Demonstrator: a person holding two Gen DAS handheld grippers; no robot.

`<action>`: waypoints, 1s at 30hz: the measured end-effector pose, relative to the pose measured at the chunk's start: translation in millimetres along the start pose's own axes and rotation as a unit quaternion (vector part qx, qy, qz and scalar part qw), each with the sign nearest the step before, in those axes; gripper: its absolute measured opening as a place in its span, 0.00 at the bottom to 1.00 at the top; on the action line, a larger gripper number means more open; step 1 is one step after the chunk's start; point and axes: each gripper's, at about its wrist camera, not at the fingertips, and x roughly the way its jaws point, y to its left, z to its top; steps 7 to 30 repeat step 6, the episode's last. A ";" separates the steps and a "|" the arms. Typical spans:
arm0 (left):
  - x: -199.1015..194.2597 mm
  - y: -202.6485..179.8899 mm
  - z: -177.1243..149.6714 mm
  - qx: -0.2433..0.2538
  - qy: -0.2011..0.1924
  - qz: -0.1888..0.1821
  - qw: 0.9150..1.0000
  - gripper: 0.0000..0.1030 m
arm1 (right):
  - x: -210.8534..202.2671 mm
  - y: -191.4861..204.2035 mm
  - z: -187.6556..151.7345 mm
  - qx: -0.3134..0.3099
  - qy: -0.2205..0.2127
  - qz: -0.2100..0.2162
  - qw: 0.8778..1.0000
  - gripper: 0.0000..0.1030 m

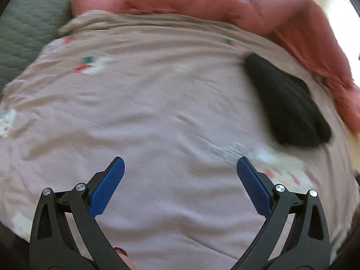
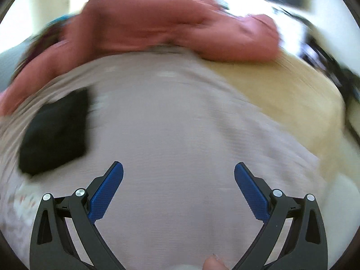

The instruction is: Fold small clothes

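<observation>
Hovering with its blue-padded fingers spread wide and nothing between them, the left gripper (image 1: 180, 164) looks down on a pale mauve printed cloth (image 1: 157, 103) that is spread out, lightly wrinkled, across the surface below. The right gripper (image 2: 178, 168) is likewise splayed apart and empty above the same cloth (image 2: 171, 123). A fingertip of the person shows at the bottom edge of each wrist view, behind the fingers.

Beyond the left gripper and to its right, a small black folded garment (image 1: 285, 103) lies on the mauve cloth; in the right wrist view the same black piece (image 2: 56, 132) sits to the left of the fingers, well apart from both grippers. Small red, green and white prints dot the cloth around it.

Along the far edge of the mauve cloth a rumpled salmon-pink garment (image 1: 202, 2) is heaped, curving round toward the right side; the right wrist view shows it (image 2: 157, 27) bunched across the far side too. To the right of the cloth lies a cream-yellow fabric (image 2: 292, 103), and at the far left a grey quilted cover (image 1: 24, 29), possibly bedding, though motion blur makes the supporting surface hard to identify.
</observation>
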 end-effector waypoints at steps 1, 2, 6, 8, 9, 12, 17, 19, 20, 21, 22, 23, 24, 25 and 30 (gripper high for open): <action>3.9 21.8 9.6 -0.022 0.002 0.007 1.000 0.91 | 0.5 -36.8 3.4 0.039 -0.004 -0.045 0.998 0.95; 6.9 40.9 17.6 -0.036 0.003 0.016 0.999 0.91 | -0.4 -62.0 3.7 0.058 -0.012 -0.077 0.995 0.95; 20.6 140.7 49.9 -0.102 -0.002 0.108 0.989 0.91 | -5.2 -160.4 -2.7 0.096 -0.027 -0.239 0.966 0.95; 20.6 140.7 49.9 -0.102 -0.002 0.108 0.989 0.91 | -5.2 -160.4 -2.7 0.096 -0.027 -0.239 0.966 0.95; 20.6 140.7 49.9 -0.102 -0.002 0.108 0.989 0.91 | -5.2 -160.4 -2.7 0.096 -0.027 -0.239 0.966 0.95; 20.6 140.7 49.9 -0.102 -0.002 0.108 0.989 0.91 | -5.2 -160.4 -2.7 0.096 -0.027 -0.239 0.966 0.95; 20.6 140.7 49.9 -0.102 -0.002 0.108 0.989 0.91 | -5.2 -160.4 -2.7 0.096 -0.027 -0.239 0.966 0.95; 20.6 140.7 49.9 -0.102 -0.002 0.108 0.989 0.91 | -5.2 -160.4 -2.7 0.096 -0.027 -0.239 0.966 0.95; 20.6 140.7 49.9 -0.102 -0.002 0.108 0.989 0.91 | -5.2 -160.4 -2.7 0.096 -0.027 -0.239 0.966 0.95; 20.6 140.7 49.9 -0.102 -0.002 0.108 0.989 0.91 | -5.2 -160.4 -2.7 0.096 -0.027 -0.239 0.966 0.95; 20.6 140.7 49.9 -0.102 -0.002 0.108 0.989 0.91 | -5.2 -160.4 -2.7 0.096 -0.027 -0.239 0.966 0.95; 20.6 140.7 49.9 -0.102 -0.002 0.108 0.989 0.91 | -5.2 -160.4 -2.7 0.096 -0.027 -0.239 0.966 0.95; 20.6 140.7 49.9 -0.102 -0.002 0.108 0.989 0.91 | -5.2 -160.4 -2.7 0.096 -0.027 -0.239 0.966 0.95; 20.6 140.7 49.9 -0.102 -0.002 0.108 0.989 0.91 | -5.2 -160.4 -2.7 0.096 -0.027 -0.239 0.966 0.95; 20.6 140.7 49.9 -0.102 -0.002 0.108 0.989 0.91 | -5.2 -160.4 -2.7 0.096 -0.027 -0.239 0.966 0.95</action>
